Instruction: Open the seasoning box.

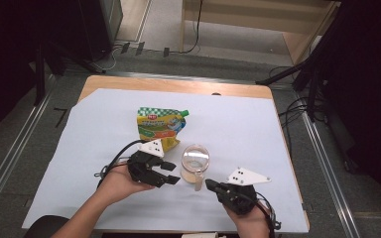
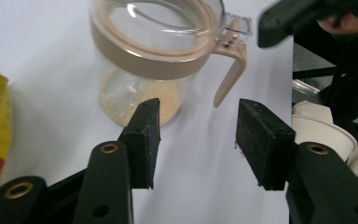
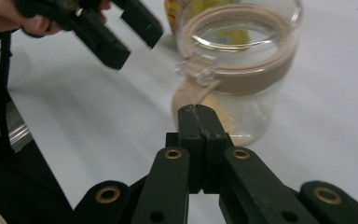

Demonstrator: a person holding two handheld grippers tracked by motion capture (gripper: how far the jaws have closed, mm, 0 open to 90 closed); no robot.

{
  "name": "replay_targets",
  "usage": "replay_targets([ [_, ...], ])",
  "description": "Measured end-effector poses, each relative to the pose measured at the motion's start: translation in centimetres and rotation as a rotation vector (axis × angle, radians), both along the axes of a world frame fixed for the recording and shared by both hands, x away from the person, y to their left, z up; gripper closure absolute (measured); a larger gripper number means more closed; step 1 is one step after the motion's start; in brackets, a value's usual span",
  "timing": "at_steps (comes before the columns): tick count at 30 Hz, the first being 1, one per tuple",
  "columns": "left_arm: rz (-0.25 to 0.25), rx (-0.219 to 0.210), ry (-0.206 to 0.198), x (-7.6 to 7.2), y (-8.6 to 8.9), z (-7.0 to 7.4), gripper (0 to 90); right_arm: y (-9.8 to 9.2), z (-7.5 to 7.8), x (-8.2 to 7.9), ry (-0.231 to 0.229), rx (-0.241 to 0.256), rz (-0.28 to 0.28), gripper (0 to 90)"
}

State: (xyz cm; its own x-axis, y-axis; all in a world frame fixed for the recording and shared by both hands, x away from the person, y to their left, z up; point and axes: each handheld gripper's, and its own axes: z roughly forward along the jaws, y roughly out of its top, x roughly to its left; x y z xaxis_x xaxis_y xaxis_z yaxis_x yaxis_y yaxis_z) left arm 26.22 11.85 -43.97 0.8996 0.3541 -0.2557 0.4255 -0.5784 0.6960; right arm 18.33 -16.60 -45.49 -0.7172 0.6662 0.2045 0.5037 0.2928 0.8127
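As I read the high view, I count 1 glass jar [image 1: 195, 162], 1 yellow-green pouch [image 1: 159, 127], and 2 grippers on 1 white sheet [image 1: 243, 129] over a wood table [image 1: 178, 85]. The jar sits near centre, btwn the grippers, w/ the pouch just beside it on the far left. Left gripper [image 1: 171, 173]: jaws apart, nothing btwn them, just left of the jar. Right gripper [image 1: 210, 184]: jaws pressed together w/ nothing held, tips near the jar's tan handle [image 3: 186, 95], near-right of it. Open sheet lies right and far of the jar; the near edge is close behind my hands. Jar: clear, round, tan band at the rim, pale powder at the bottom. Pouch: glossy, flat, green cap. Jaw pads: black, matte, blocky.
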Motion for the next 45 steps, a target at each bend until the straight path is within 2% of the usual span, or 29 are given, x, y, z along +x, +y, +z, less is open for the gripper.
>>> replay_targets([
  [3, 0.021, -0.013, -0.020, 0.2, 0.5, 0.0, 44.3, 1.0, -0.2, -0.4, -0.007, -0.011, 0.025, 90.0],
  [10, 0.028, 0.005, -0.028, 0.5, 0.9, -0.2, 42.2, 2.1, -0.7, -0.2, 0.009, -0.018, 0.058, 90.0],
  [14, 0.037, -0.005, -0.030, 0.6, 1.0, -0.2, 41.8, 3.3, -1.3, -0.1, 0.015, -0.032, 0.076, 90.0],
  [20, 0.038, -0.005, -0.045, 0.6, 1.1, -0.2, 41.7, 3.9, -1.8, 0.4, 0.016, -0.038, 0.061, 90.0],
  [23, 0.037, -0.009, -0.058, 0.6, 1.2, -0.2, 41.6, 3.8, -2.0, 0.7, 0.024, -0.033, 0.053, 90.0],
  [26, 0.041, -0.007, -0.055, 0.6, 1.3, -0.3, 41.4, 3.7, -2.2, 0.6, 0.022, -0.051, 0.044, 90.0],
  [39, 0.038, 0.000, -0.060, 0.6, 1.3, -0.4, 41.3, 2.7, -2.2, 0.6, 0.015, -0.066, 0.047, 90.0],
  [42, 0.036, -0.002, -0.061, 0.6, 1.3, -0.4, 41.3, 2.2, -2.2, 0.8, 0.026, -0.071, 0.042, 90.0],
  [45, 0.036, -0.001, -0.062, 0.6, 1.3, -0.4, 41.3, 1.2, -2.1, 1.0, 0.035, -0.066, 0.014, 90.0],
])
